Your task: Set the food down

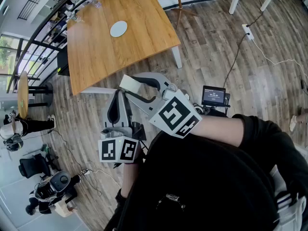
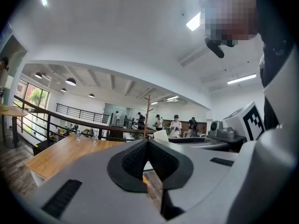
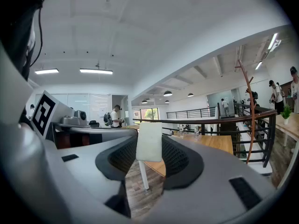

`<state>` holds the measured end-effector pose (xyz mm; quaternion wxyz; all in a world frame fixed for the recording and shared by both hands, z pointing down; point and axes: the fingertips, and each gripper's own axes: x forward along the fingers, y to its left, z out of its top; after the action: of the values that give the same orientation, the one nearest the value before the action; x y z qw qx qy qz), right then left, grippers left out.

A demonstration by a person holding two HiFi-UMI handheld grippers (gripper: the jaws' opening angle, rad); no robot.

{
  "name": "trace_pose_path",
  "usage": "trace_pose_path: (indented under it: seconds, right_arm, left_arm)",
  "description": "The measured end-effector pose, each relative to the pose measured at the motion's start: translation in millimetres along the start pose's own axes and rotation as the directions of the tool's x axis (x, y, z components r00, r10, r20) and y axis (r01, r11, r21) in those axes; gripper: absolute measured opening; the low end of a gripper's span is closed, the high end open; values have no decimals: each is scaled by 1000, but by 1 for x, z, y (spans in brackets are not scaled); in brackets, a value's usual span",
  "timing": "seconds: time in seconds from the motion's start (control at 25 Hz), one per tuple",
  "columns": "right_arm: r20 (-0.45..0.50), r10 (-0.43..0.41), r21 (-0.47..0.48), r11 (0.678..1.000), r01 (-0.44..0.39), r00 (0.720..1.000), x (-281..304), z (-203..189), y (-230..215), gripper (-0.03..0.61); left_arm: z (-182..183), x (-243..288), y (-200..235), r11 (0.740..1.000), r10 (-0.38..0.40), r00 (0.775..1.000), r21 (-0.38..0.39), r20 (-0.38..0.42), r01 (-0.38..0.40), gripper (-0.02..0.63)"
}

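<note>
Pale food (image 3: 149,136) pinched upright in R claw (image 3: 150,148), jaws fairly wide on it, well short of bench (image 1: 139,28) w/ plate (image 1: 119,29); L claw (image 2: 148,146) closed, empty; prob. light, squashy, so grip gently by flat faces.

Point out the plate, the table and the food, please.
plate (image 1: 118,29), head view, its centre.
table (image 1: 144,18), head view, bare wood beside the plate.
food (image 3: 149,141), right gripper view, middle of the white slab.

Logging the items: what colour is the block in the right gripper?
The block is plain off-white, clearest in the right gripper view.
</note>
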<state>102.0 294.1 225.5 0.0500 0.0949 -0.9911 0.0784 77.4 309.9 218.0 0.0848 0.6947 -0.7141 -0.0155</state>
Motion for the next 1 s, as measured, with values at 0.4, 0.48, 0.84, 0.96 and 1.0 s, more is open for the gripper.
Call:
trace_pose_path:
  seconds: [0.4, 0.48, 0.84, 0.96, 1.0]
  right_arm:
    - [-23, 55, 93, 994, -52, 998, -5, -13, -8, 175]
    - [-30, 63, 99, 993, -60, 998, -8, -16, -11, 175]
    - [-42, 67, 157, 986, -59, 997, -28, -36, -39, 175]
    - [-44, 71, 176, 982, -62, 997, -32, -39, -50, 175]
    - [-43, 73, 179, 982, -64, 996, -33, -37, -53, 175]
  left_arm:
    - [-16, 6, -6, 1000, 12, 999, -25, -42, -13, 0]
    - [-18, 10, -9, 1000, 17, 998, -22, -55, -18, 0]
    - [-38, 32, -33, 998, 57, 993, 3, -108, -57, 0]
    - [-40, 42, -39, 998, 62, 991, 8, -120, -61, 0]
    - [-39, 45, -40, 998, 64, 990, 9, -123, -64, 0]
